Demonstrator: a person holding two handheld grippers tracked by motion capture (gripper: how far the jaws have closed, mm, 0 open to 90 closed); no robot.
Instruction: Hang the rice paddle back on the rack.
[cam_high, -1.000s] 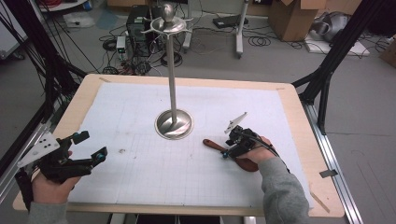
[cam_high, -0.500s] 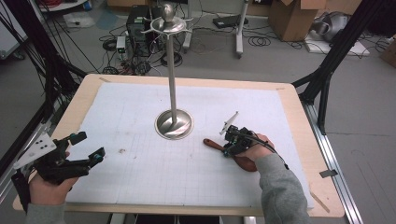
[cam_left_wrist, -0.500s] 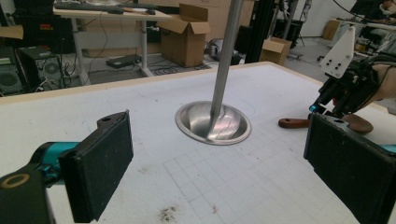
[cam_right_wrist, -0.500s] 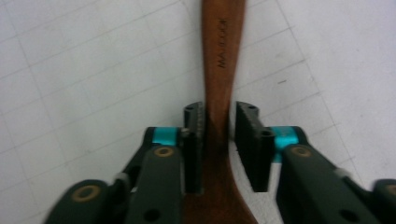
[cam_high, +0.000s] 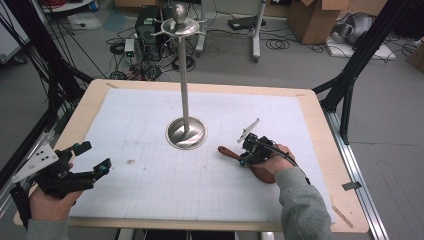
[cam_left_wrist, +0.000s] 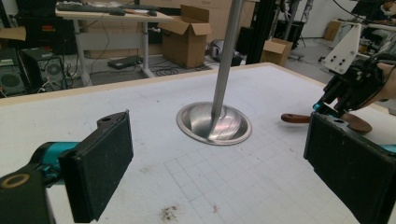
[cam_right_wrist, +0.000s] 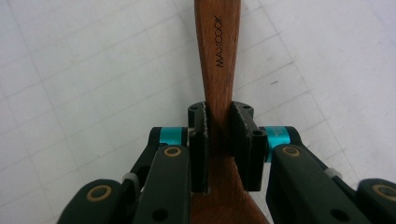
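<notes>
Right tongs (cam_right_wrist: 218, 140), just closing, clamp the brown wooden spoon (cam_right_wrist: 217, 56) on open mat; left tongs (cam_high: 89, 157) gape wide near the desk (cam_high: 320, 150) edge.

One wooden spoon (cam_high: 260, 168), one metal stand (cam_high: 185, 131), two claws: left (cam_high: 91, 161), right (cam_high: 244, 150).

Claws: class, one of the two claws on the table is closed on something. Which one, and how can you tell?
The right claw: its jaws have just been closing and pinch the neck of the wooden spoon. The left claw gapes wide, with nothing between its jaws.
</notes>
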